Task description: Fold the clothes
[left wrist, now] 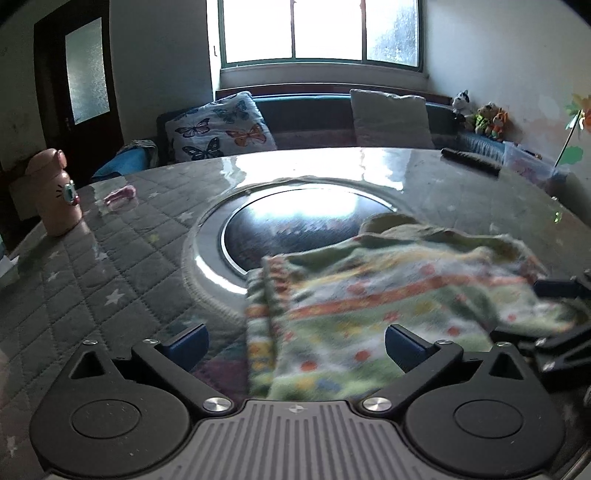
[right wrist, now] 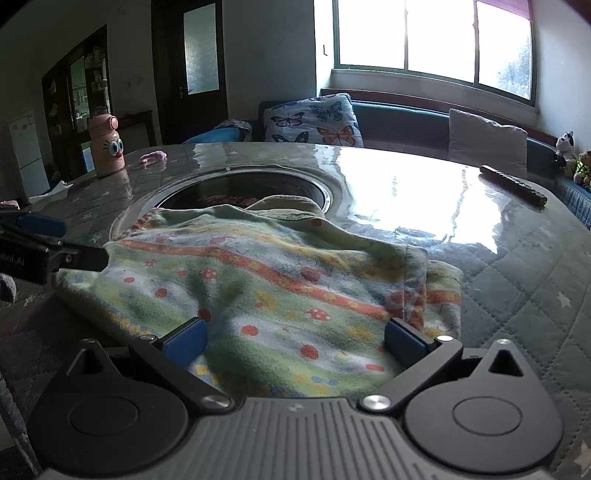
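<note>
Table [left wrist: 122, 266]: round, quilted cover, dark glass disc [left wrist: 295, 225] at centre.
Garment [right wrist: 258, 288]: green patterned, lay rumpled on table's near side, far edge over disc.
Left gripper [left wrist: 295, 345]: jaws wide apart, garment's edge between, not pinched.
Right gripper [right wrist: 295, 341]: jaws apart over garment.
Bottle [right wrist: 106, 146]: pink, upright, far left.

Green patterned garment [right wrist: 266, 280], rumpled, on table

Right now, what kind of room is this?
Probably a living room at home: a sofa with a butterfly pillow under the window, and soft toys beside it.
</note>
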